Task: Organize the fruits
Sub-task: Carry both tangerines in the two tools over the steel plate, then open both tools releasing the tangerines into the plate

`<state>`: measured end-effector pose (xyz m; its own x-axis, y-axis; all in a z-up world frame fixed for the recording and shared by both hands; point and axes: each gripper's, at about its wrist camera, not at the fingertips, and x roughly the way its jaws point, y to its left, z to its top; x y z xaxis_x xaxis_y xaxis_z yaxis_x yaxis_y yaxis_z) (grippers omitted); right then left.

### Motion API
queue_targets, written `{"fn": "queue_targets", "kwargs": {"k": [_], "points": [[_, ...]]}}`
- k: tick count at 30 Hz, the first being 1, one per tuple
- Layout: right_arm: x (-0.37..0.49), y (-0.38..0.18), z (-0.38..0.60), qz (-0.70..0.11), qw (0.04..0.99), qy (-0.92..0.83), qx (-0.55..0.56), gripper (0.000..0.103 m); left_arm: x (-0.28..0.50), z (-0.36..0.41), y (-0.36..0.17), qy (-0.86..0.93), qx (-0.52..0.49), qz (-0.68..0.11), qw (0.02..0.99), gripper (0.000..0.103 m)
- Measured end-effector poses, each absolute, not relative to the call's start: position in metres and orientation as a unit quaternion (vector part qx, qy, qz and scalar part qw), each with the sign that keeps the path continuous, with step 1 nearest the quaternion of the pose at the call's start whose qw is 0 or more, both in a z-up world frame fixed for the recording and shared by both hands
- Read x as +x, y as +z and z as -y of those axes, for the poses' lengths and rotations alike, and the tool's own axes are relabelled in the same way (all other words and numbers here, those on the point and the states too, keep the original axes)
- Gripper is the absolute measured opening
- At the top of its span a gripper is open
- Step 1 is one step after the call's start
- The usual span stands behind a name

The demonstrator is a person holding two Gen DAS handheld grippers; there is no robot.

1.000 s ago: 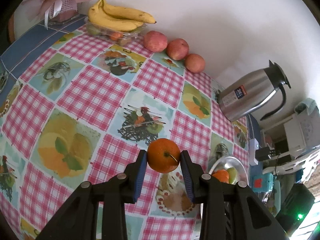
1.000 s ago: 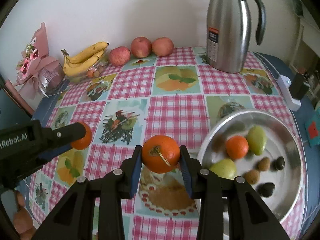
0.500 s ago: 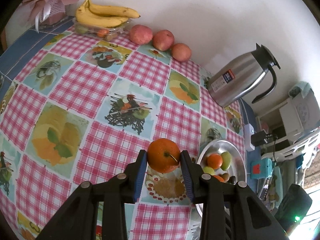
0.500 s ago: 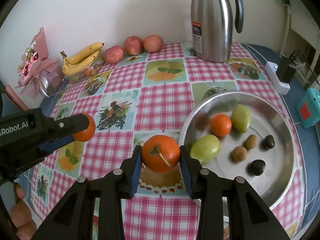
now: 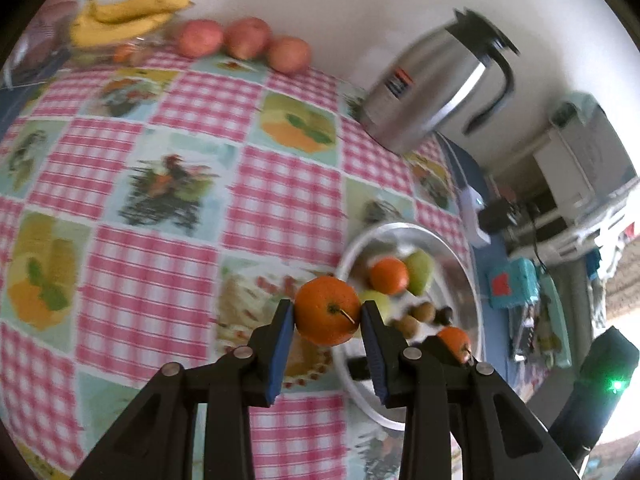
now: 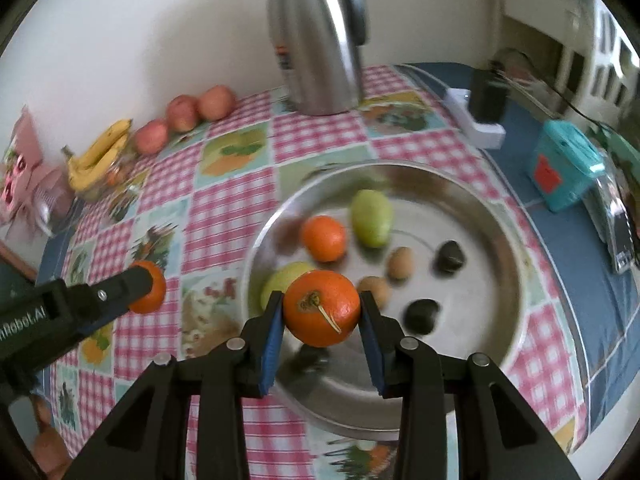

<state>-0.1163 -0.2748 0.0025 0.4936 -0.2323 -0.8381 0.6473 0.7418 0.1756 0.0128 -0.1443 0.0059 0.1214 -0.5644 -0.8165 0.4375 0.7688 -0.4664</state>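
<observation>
The orange (image 5: 328, 310) in the left claw (image 5: 327, 316) is pinched between both blue pads, stem end facing the camera. A second ago it hung over the checked cloth with the steel tray (image 5: 466, 276) only peeking in at 4 o'clock; now it sits at the tray's near-left rim, the tray filling the 3 o'clock side of the left wrist view. The second orange (image 6: 322, 308) is clamped the same way in the right claw (image 6: 322, 314), stem toward the lens. Earlier it was over the cloth, left of the tray; now it hangs above the tray's near-left part, with the tray spread from 12 to 4 o'clock behind it.

In the tray lie a loose orange (image 6: 324, 238) at 12 o'clock from the held one, two green fruits (image 6: 372, 218), two small brown fruits (image 6: 400, 263) and two dark ones (image 6: 450, 256) out toward 2 and 3 o'clock. In the right wrist view the left claw and its orange show at 9 o'clock, over the cloth just outside the rim.

Farther out on the surface (image 6: 236, 204), a steel jug (image 6: 320, 40) stands at 12 o'clock; three apples (image 6: 182, 113) and a banana bunch (image 6: 100, 152) line the wall at 10 o'clock. A teal box (image 6: 564, 166) rests at 2 o'clock. Both views are blurred.
</observation>
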Motion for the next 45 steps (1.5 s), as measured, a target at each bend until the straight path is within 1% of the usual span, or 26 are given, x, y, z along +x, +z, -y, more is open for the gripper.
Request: {"fn": "queue_targets", "kwargs": {"k": [8,15,25,45], "points": [[-0.126,-0.013,0.284,-0.447,0.814,-0.271,0.252,0.038,-0.004,0.175,-0.007,-0.364,-0.022,-0.574,0.733,0.037],[-0.127,-0.031,0.283,-0.476,0.798,-0.264,0.26,0.038,-0.008,0.185,-0.018,-0.366,0.0,-0.586,0.723,0.037],[-0.127,-0.041,0.281,-0.494,0.787,-0.26,0.263,0.038,-0.018,0.196,-0.031,-0.367,0.029,-0.599,0.711,0.037],[-0.129,-0.054,0.274,-0.521,0.769,-0.258,0.265,0.039,-0.022,0.191,-0.032,-0.373,0.027,-0.604,0.703,0.04]]}}
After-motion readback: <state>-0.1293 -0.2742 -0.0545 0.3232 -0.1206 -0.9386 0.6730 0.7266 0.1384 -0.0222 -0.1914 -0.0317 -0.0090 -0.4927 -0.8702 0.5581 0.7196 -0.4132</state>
